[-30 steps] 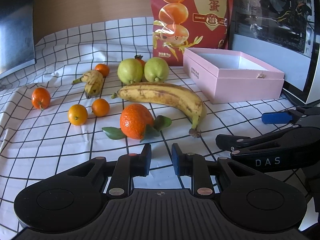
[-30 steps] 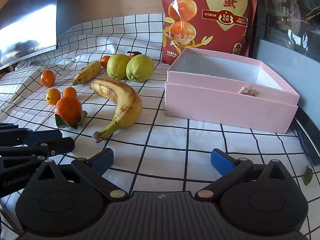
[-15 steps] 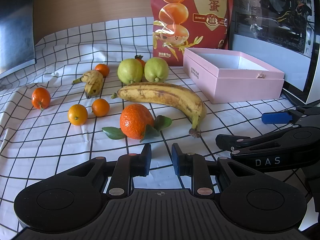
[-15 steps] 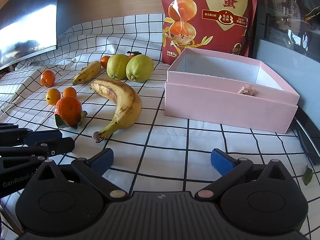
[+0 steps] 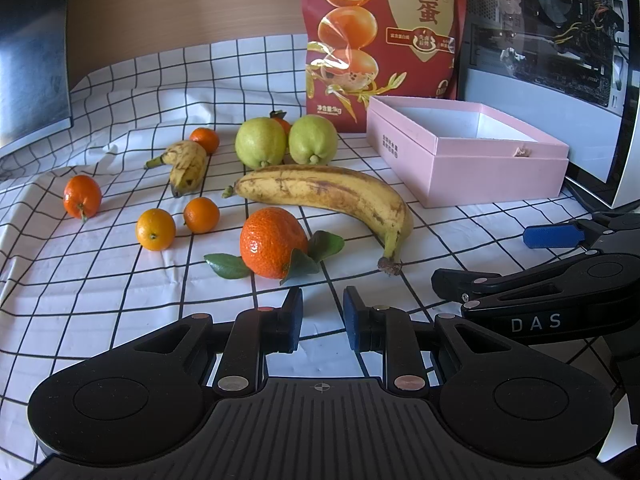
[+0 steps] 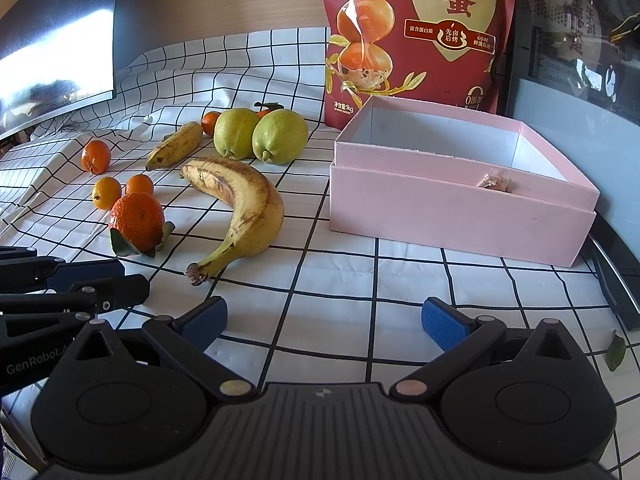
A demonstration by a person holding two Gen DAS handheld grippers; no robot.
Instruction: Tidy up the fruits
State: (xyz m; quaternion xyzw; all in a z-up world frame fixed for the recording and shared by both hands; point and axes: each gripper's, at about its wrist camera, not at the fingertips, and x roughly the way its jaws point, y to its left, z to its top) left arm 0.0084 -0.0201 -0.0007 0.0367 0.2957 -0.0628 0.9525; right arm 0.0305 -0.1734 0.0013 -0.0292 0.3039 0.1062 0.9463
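Fruit spread left of pink box (image 6: 460, 216) on checked cloth (image 5: 120, 288).
Left gripper (image 5: 322, 314) nearly closed, empty; right gripper (image 6: 324, 318) spread wide, empty, near large banana (image 6: 244, 208).

A small orange fruit (image 5: 282, 125) sits mostly hidden behind the two green fruits (image 5: 260, 142), centre of the left wrist view; only a sliver and leaf show. The red snack bag (image 6: 416, 36) is cut off by the top edge in both views. A small brownish scrap (image 6: 494, 181) inside the pink box (image 6: 460, 220), right of centre in the right wrist view, is too small to identify.
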